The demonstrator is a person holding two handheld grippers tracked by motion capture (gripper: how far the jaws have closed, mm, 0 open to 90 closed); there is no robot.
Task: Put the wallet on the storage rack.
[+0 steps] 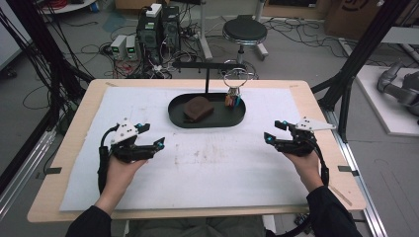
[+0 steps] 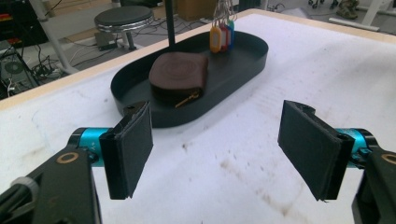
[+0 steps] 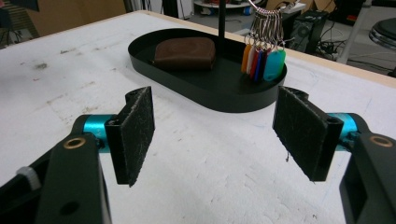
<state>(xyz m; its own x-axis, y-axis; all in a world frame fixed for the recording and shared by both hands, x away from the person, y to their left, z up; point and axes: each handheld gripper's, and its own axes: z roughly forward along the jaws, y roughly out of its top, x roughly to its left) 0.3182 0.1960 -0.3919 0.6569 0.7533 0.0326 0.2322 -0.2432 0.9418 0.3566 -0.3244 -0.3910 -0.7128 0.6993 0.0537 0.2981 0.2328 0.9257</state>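
A wooden bench [image 1: 69,143] covered by a white mat [image 1: 207,163] carries a black oval tray [image 1: 232,117] at about 12 o'clock from the mat's middle, toward the far edge. Inside the tray a brown pouch [image 1: 198,108] lies in the 9 o'clock half, its small brass zip pull [image 2: 188,99] facing the left claw view. In the 3 o'clock half a bunch of coloured key tags [image 1: 232,99] hangs from a metal ring [image 1: 235,78] on a thin black stand [image 1: 206,74] that rises out of the tray. The left claw [image 1: 154,136], held in the person's left hand [image 1: 123,168], sits at about 8 o'clock from the tray, well apart from it, with its jaws spread wide and nothing between them. The right claw [image 1: 272,132], held in the right hand [image 1: 306,165], sits at about 4 o'clock from the tray, also released and empty, its pads [image 3: 135,133] over bare mat. Both claws point inward toward the tray. Beyond the bench, a round stool [image 1: 244,30] stands on the floor at 12 o'clock
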